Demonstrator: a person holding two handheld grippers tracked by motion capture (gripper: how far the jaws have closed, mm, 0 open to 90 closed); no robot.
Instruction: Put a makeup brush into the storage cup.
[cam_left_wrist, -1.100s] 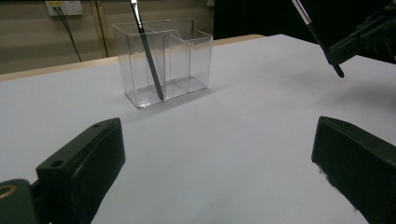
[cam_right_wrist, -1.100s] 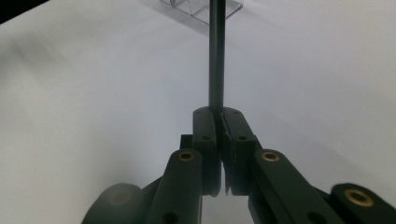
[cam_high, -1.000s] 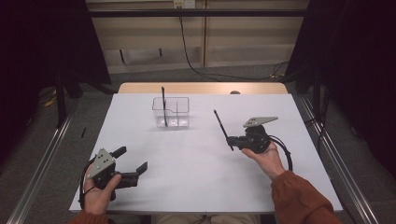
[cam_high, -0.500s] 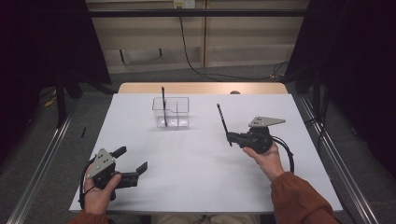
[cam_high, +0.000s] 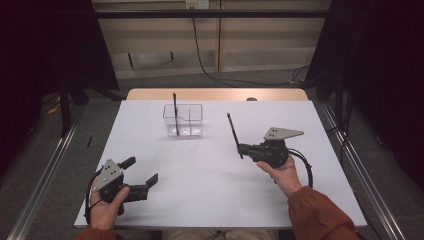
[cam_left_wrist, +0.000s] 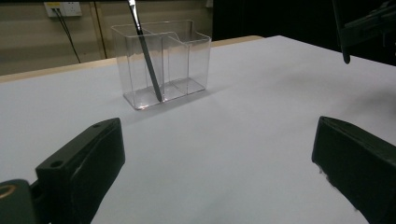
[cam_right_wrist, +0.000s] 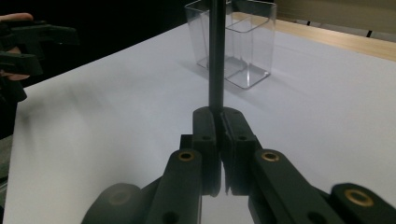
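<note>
A clear two-compartment plastic holder (cam_high: 189, 121) stands at the table's far middle. One thin black stick (cam_high: 175, 112) leans in its left compartment, also seen in the left gripper view as stick (cam_left_wrist: 147, 56) in holder (cam_left_wrist: 187, 60). My right gripper (cam_high: 241, 148) hovers right of the holder, shut on a second black stick (cam_high: 233, 132) that points up and away. In the right gripper view the right gripper (cam_right_wrist: 220, 116) clamps that stick (cam_right_wrist: 215, 56), with the holder (cam_right_wrist: 245, 44) beyond. My left gripper (cam_high: 141, 171) rests near the front left, open and holding nothing (cam_left_wrist: 219, 163).
The white table top (cam_high: 210, 195) stretches between the two hands, with a wooden strip (cam_high: 215, 94) along its far edge. Metal rails (cam_high: 45, 170) run along both sides of the table. The right gripper's cable (cam_high: 306, 167) loops beside the person's wrist.
The right gripper with its stick has shifted slightly to the left. The left gripper has stayed put.
</note>
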